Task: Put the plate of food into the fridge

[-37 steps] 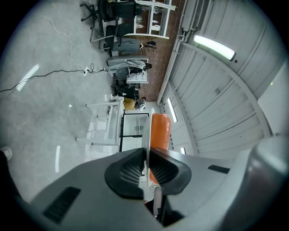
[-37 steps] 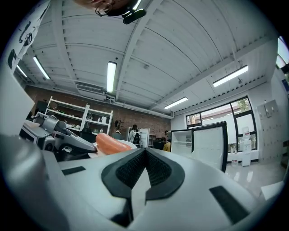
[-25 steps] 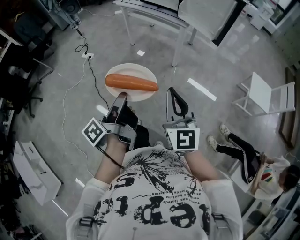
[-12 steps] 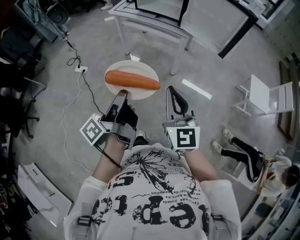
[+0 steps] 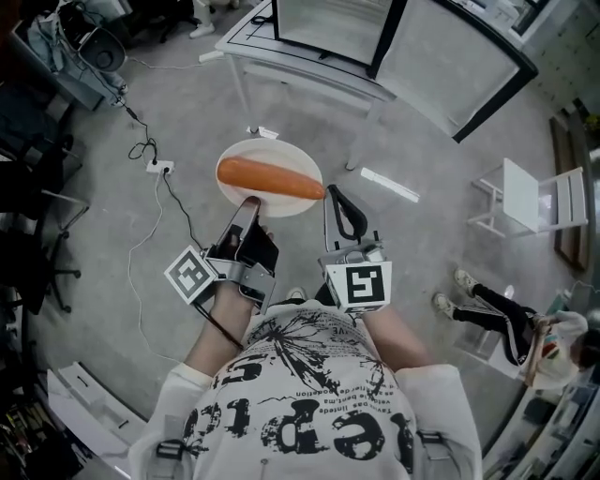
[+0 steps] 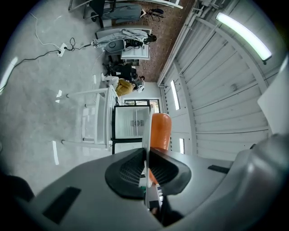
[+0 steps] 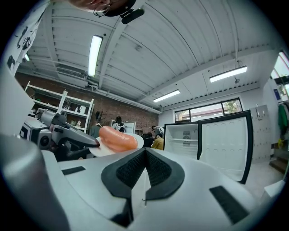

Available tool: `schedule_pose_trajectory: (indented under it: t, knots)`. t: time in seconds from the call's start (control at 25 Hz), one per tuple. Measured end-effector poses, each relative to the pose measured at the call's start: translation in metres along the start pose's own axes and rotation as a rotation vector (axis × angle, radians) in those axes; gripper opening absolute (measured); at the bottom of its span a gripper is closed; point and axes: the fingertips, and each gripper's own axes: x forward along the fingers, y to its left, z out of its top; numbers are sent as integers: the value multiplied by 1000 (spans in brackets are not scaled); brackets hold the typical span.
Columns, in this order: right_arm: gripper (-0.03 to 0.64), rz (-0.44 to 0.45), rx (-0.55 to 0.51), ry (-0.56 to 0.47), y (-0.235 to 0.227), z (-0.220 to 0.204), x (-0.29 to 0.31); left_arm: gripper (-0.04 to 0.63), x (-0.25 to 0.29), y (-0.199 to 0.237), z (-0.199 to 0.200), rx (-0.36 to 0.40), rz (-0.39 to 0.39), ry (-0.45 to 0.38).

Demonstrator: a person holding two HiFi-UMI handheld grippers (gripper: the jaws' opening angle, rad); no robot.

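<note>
A white plate (image 5: 281, 199) with a long orange sausage (image 5: 270, 178) on it hangs over the grey floor. My left gripper (image 5: 249, 202) is shut on the plate's near rim. In the left gripper view the plate (image 6: 147, 135) shows edge-on between the pads, with the sausage (image 6: 160, 131) behind it. My right gripper (image 5: 336, 195) is beside the plate's right edge, shut and holding nothing; its pads (image 7: 156, 169) meet. The fridge (image 5: 328, 23) stands ahead with its door (image 5: 450, 61) swung open and its white inside (image 7: 183, 140) showing.
A white chair (image 5: 534, 199) stands to the right, and a person's legs (image 5: 487, 302) stretch out at the lower right. A power strip with cables (image 5: 157, 169) lies on the floor at the left. White frame legs (image 5: 246, 89) stand in front of the fridge.
Both grippers and the plate have come closer to the open fridge, which now shows larger at the top of the head view. The grip on the plate is unchanged.
</note>
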Motion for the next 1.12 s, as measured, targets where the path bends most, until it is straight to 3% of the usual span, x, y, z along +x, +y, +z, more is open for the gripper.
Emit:
schedule_pose_trajectory:
  t: [0.32, 0.52, 0.76, 1.12]
  knots:
    - [0, -27, 3, 31, -30, -15, 57, 34, 49, 21, 42, -45, 10, -30]
    - [0, -17, 33, 58, -68, -38, 108, 34, 98, 30, 74, -16, 8, -93]
    - [0, 29, 40, 7, -118, -33, 179, 34, 175, 30, 100, 6, -14, -141]
    - [0, 3, 61, 2, -214, -39, 256, 34, 294, 38, 105, 4, -29, -113]
